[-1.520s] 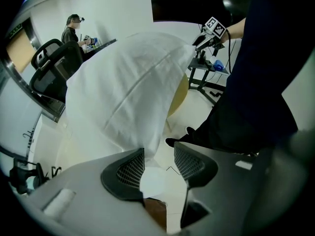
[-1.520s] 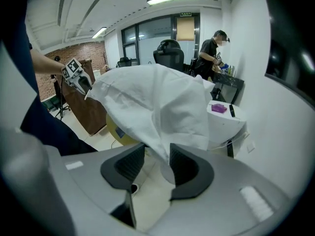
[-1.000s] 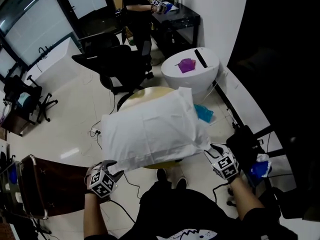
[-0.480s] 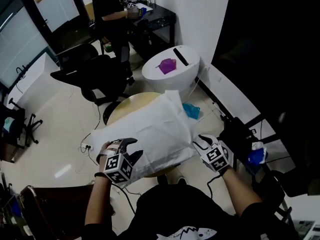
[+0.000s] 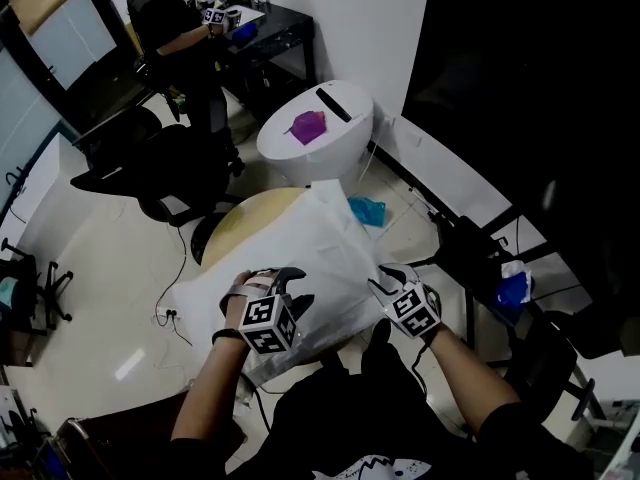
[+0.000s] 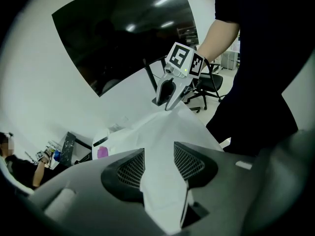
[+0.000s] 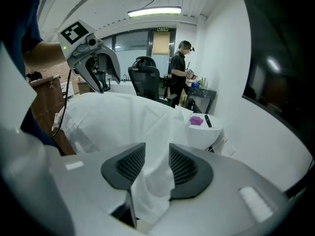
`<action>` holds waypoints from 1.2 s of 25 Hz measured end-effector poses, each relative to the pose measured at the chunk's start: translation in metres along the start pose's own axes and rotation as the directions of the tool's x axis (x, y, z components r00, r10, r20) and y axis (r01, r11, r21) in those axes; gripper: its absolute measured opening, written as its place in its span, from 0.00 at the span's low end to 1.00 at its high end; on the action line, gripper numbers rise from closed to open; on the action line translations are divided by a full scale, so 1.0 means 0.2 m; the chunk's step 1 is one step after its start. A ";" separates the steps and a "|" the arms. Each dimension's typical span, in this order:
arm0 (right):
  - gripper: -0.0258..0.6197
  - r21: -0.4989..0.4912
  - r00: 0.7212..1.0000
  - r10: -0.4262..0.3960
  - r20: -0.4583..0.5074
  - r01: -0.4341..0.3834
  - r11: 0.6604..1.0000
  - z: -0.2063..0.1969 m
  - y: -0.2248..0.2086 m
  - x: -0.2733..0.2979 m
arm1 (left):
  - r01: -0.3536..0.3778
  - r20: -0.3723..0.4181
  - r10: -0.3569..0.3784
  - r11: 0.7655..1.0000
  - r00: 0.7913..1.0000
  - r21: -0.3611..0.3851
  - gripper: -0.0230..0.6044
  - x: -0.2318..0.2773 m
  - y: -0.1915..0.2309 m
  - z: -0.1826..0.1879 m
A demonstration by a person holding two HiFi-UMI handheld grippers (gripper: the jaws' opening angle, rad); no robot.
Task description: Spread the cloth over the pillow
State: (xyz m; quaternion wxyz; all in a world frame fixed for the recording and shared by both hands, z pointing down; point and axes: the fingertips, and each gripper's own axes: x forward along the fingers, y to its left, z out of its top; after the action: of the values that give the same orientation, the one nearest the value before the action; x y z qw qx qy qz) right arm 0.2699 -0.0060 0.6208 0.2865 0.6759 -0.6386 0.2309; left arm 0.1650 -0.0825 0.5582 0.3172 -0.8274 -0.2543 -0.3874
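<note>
The white cloth (image 5: 300, 253) lies humped on the round table (image 5: 235, 213), hiding the pillow under it. Its near edge, stretched wide a second ago, now sags. The left gripper (image 5: 282, 280) has swung in from 8 o'clock to 6, near the right gripper (image 5: 385, 280) at 4. Both jaws clamp cloth, so it probably needs spreading again.

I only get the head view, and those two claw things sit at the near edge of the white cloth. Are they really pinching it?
Observer: Yes. The left gripper view shows the left gripper closed on a fold of the white cloth.
Visitor: And the other one?
Observer: In the right gripper view, the right gripper clamps a bunched wad of the same cloth.
Visitor: Anything overhead that I'm missing?
Observer: A lit ceiling light strip.
</note>
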 end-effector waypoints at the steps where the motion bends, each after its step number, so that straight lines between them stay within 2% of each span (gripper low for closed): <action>1: 0.29 0.006 1.000 0.001 -0.001 -0.001 1.000 0.00 -0.01 0.00 | 0.013 -0.008 -0.013 1.000 1.000 0.006 0.32 0.03 0.00 0.00; 7: 0.29 0.046 0.999 0.038 0.038 -0.040 0.998 -0.05 -0.16 0.00 | 0.055 -0.040 -0.055 0.998 0.998 0.000 0.32 0.15 0.03 0.01; 12: 0.29 0.087 0.991 0.120 0.059 -0.124 0.988 -0.13 -0.27 -0.02 | 0.055 -0.080 -0.054 0.998 0.995 0.011 0.32 0.19 0.15 0.02; 17: 0.29 0.147 0.982 0.187 0.031 -0.190 0.971 -0.26 -0.36 0.00 | 0.053 -0.137 -0.049 0.998 0.989 0.027 0.32 0.23 0.33 0.01; 23: 0.29 0.282 0.943 0.334 0.001 -0.320 0.904 -0.43 -0.34 0.05 | 0.071 -0.197 -0.058 0.996 0.979 0.059 0.32 0.34 0.54 0.05; 27: 0.29 0.377 0.909 0.417 0.010 -0.390 0.840 -0.51 -0.31 0.08 | 0.111 -0.238 -0.089 0.991 0.967 0.080 0.32 0.47 0.60 0.08; 30: 0.28 0.378 0.897 0.443 0.003 -0.411 0.830 -0.54 -0.28 0.09 | 0.141 -0.257 -0.117 0.987 0.959 0.076 0.32 0.56 0.63 0.09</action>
State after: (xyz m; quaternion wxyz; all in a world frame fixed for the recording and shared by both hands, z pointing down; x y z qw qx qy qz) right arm 0.3322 0.0555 0.7055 0.1222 0.5472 -0.7058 0.4330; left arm 0.3211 -0.1344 0.5987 0.3592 -0.7376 -0.2831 -0.4968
